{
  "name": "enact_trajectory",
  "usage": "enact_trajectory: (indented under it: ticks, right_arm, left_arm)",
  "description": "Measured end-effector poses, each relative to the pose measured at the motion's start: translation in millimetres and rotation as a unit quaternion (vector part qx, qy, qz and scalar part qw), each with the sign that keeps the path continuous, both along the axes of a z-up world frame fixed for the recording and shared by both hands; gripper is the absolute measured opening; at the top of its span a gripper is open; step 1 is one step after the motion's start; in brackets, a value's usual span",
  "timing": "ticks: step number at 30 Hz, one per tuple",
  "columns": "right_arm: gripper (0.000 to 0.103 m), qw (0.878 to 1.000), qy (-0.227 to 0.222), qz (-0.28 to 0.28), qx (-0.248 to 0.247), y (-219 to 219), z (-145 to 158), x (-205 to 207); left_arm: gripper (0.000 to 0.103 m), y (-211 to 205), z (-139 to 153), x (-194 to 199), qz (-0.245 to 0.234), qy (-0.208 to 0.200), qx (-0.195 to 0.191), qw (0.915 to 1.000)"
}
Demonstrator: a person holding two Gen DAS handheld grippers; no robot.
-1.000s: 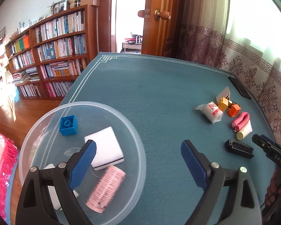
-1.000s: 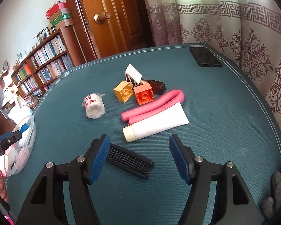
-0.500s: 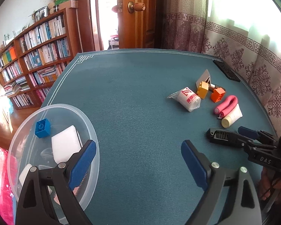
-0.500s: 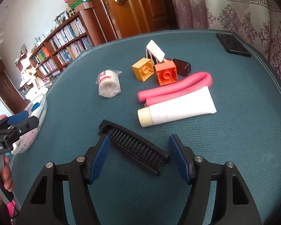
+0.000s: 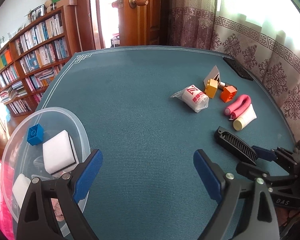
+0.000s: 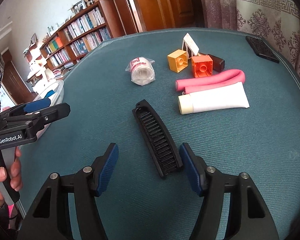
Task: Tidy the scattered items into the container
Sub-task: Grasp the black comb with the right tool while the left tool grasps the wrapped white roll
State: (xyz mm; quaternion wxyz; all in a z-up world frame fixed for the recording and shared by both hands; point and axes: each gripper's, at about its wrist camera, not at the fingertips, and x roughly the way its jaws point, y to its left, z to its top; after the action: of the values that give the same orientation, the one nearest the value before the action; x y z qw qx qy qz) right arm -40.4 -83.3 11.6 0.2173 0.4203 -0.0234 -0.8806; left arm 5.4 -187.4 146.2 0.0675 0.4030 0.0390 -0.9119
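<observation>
With its fingers spread wide and empty around the near end of the black comb, the right gripper risks levering the flat, off-centre comb sideways across the desk on closing, while the left gripper hangs open and empty.

Wooden bookshelf left, brown door ajar, patterned curtain backlit, teal table mat.
</observation>
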Motion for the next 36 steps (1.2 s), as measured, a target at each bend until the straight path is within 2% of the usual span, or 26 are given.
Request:
enact_trajectory:
  ticks: [7,11,25,29,36]
  right_arm:
    - [0.040,0.997,0.039,-0.016,0.071,-19,-4,-12]
    - [0.031,0.997,0.041,-0.017,0.068,-17,-3,-11]
    - [0.030,0.998,0.010,-0.053,0.009,32,-2,9]
    - [0.030,0.998,0.009,-0.063,-0.001,42,-3,12]
    - [0.030,0.998,0.009,-0.062,-0.010,44,-4,13]
  left_arm:
    - [0.094,-1,0,-1,0.000,-0.001,-0.002,1.0000]
    - [0.094,0,0,-6,-0.001,-0.002,-0.002,1.0000]
    - [0.094,31,-6,-57,-0.042,-0.019,0.008,0.9989]
    - [0.094,38,-7,-77,-0.045,-0.025,0.019,0.9985]
    - [0.094,47,-11,-113,-0.037,-0.030,0.011,0.9988]
